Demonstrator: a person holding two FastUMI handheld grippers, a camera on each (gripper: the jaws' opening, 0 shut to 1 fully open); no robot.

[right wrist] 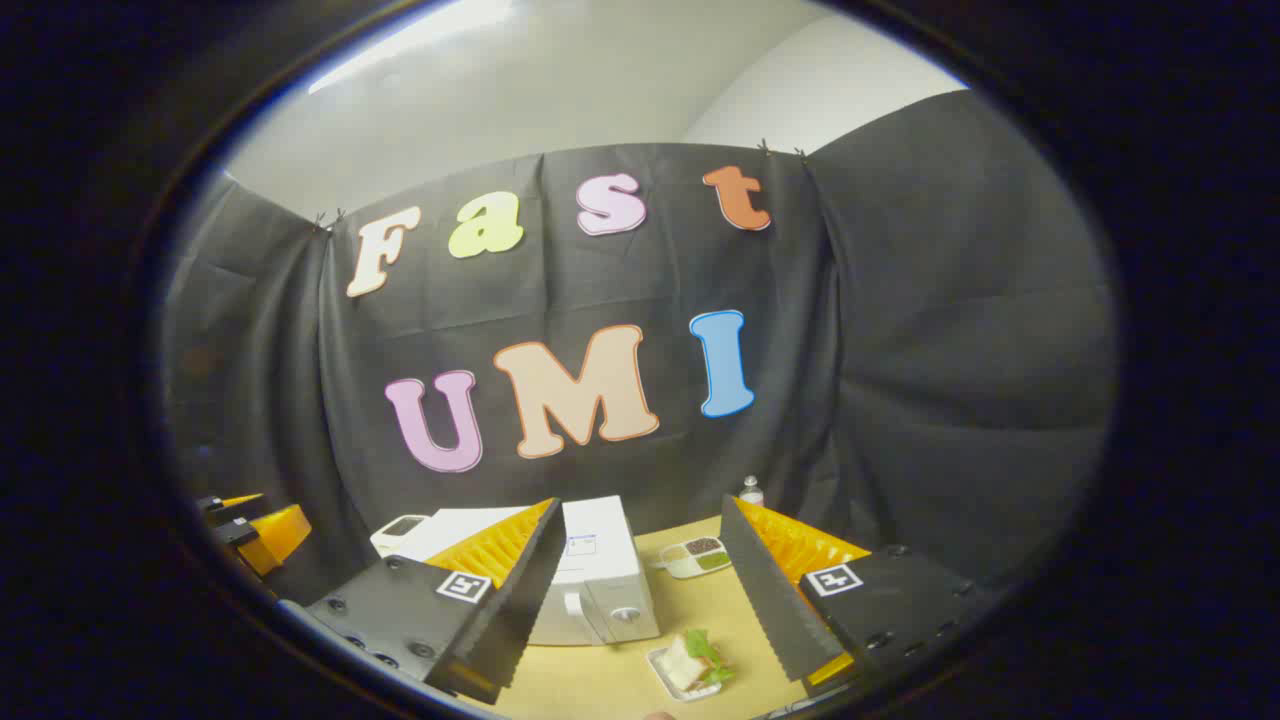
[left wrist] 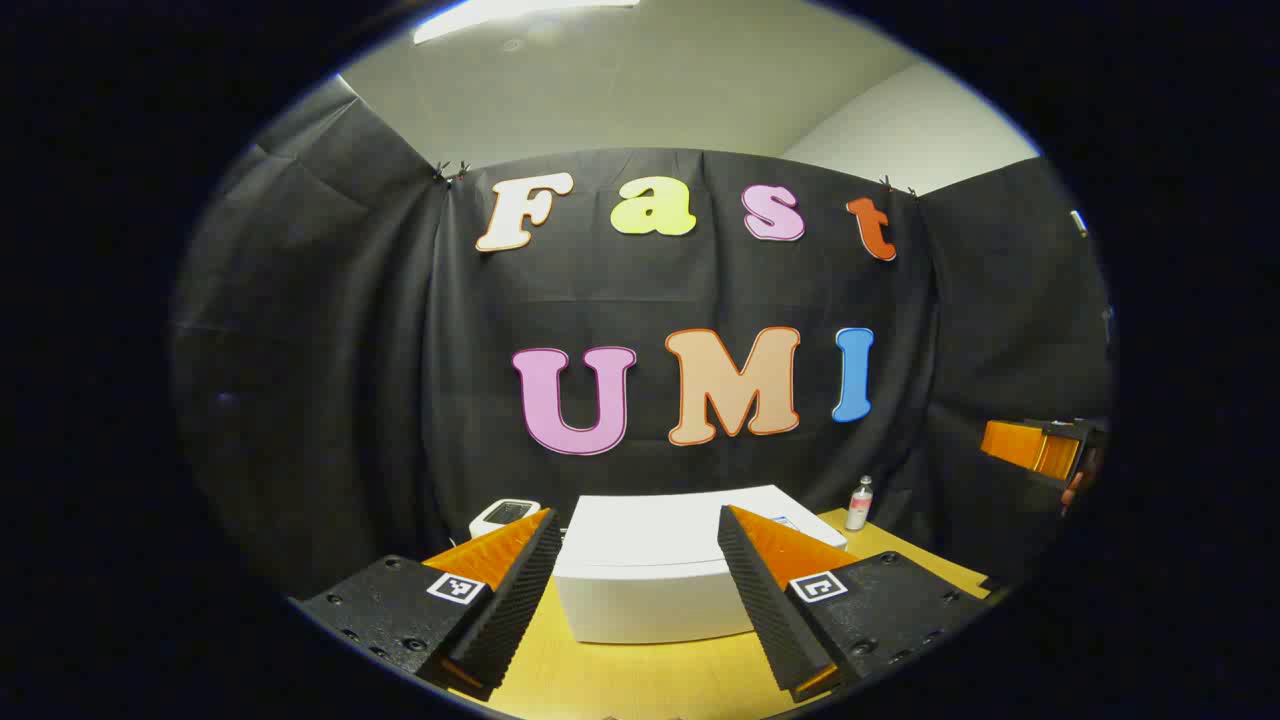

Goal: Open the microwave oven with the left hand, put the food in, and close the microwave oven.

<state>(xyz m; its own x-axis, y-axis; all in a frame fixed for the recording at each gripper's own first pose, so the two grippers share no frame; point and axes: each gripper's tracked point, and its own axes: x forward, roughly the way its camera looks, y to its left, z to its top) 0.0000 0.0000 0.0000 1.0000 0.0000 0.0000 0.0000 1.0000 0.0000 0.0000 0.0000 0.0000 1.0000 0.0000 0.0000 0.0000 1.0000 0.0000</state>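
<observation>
You are holding your left gripper (left wrist: 635, 590) spread wide and empty, facing the closed white microwave (left wrist: 650, 580) on the yellow table (left wrist: 640, 680). The door looks stiff; I judge its handle edge the place to pull. Right of it, your right gripper (right wrist: 640, 600) is hovering released above the food (right wrist: 690, 665), a small, light, soft-looking sandwich plate; grip the plate's rim.

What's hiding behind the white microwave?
Behind the microwave a small bottle stands by the black cloth, and a small white gadget peeks out at its far corner. The rest behind it is covered.
</observation>
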